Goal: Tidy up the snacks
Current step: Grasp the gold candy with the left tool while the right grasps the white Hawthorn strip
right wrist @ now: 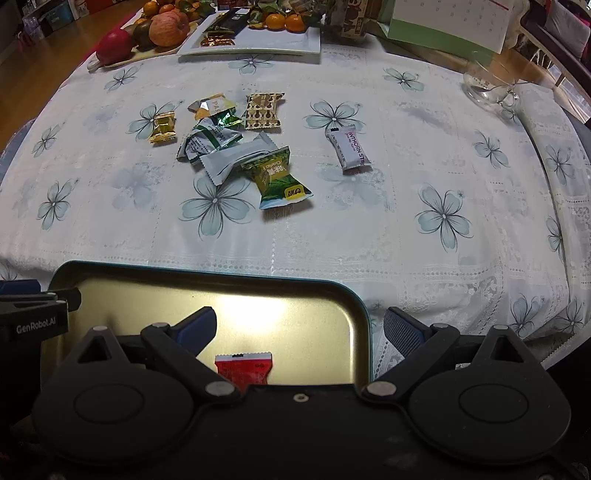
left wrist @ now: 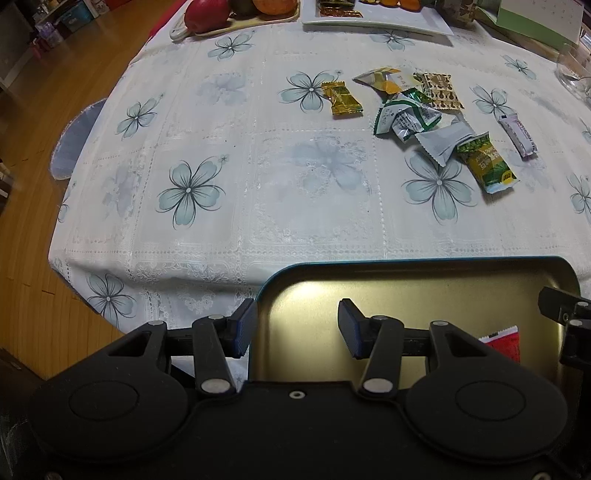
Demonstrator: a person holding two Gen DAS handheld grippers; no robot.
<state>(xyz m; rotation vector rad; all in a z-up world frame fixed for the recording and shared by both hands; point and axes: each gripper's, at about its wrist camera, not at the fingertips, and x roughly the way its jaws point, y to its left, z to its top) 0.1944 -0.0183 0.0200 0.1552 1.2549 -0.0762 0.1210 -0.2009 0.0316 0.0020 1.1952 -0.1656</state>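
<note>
A gold metal tin [left wrist: 424,280] [right wrist: 258,314] with a teal rim sits at the table's near edge. A red snack packet [left wrist: 504,343] [right wrist: 245,369] lies inside it. Several wrapped snacks lie scattered mid-table: a green packet [left wrist: 485,164] [right wrist: 280,179], a white packet [left wrist: 443,138] [right wrist: 236,155], a gold candy [left wrist: 341,99] [right wrist: 162,127], a brown patterned packet [left wrist: 439,90] [right wrist: 264,110] and a white bar [left wrist: 517,134] [right wrist: 349,149]. My left gripper [left wrist: 297,328] is open and straddles the tin's left rim. My right gripper [right wrist: 301,334] is open and straddles its right rim.
A fruit tray [right wrist: 147,37] with apples and a white plate [right wrist: 258,44] of oranges and snacks stand at the far edge. A glass dish [right wrist: 491,88] and a green calendar [right wrist: 443,26] are far right. Wood floor [left wrist: 44,110] lies left of the table.
</note>
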